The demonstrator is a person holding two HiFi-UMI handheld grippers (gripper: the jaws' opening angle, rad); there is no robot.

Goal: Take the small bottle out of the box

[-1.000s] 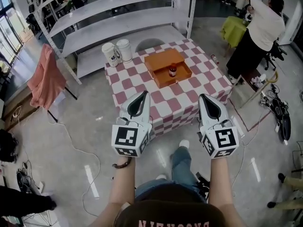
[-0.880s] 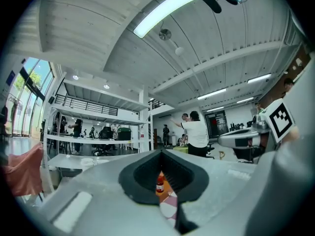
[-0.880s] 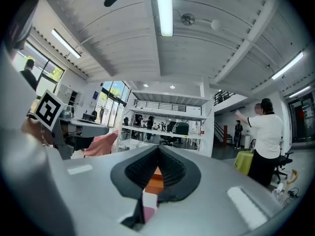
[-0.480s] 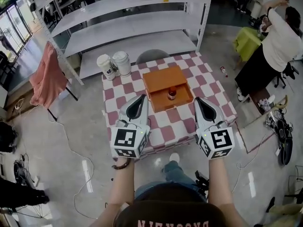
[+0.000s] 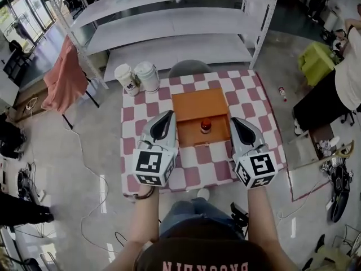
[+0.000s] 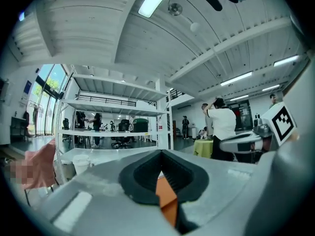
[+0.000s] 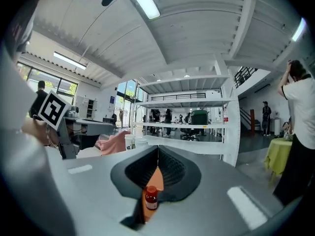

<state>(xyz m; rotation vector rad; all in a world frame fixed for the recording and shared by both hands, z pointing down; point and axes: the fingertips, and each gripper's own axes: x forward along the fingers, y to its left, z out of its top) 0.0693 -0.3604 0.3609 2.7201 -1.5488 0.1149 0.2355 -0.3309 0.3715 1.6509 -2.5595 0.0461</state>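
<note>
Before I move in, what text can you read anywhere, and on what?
No text reads clearly.
Shirt: letters upside down, cut off by the frame, unreadable.
Cup: dark print, too small.
Small bottle: label blurred.
Marker cubes: black-and-white squares, no words.

no readable text; shirt print [image 5: 206,266] cut off.

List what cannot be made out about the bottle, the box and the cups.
Bottle: label too small in the head view and the right gripper view.
Box: left gripper view shows only a sliver; the left claw hides the rest.
Cups: print too small, head view.
</note>
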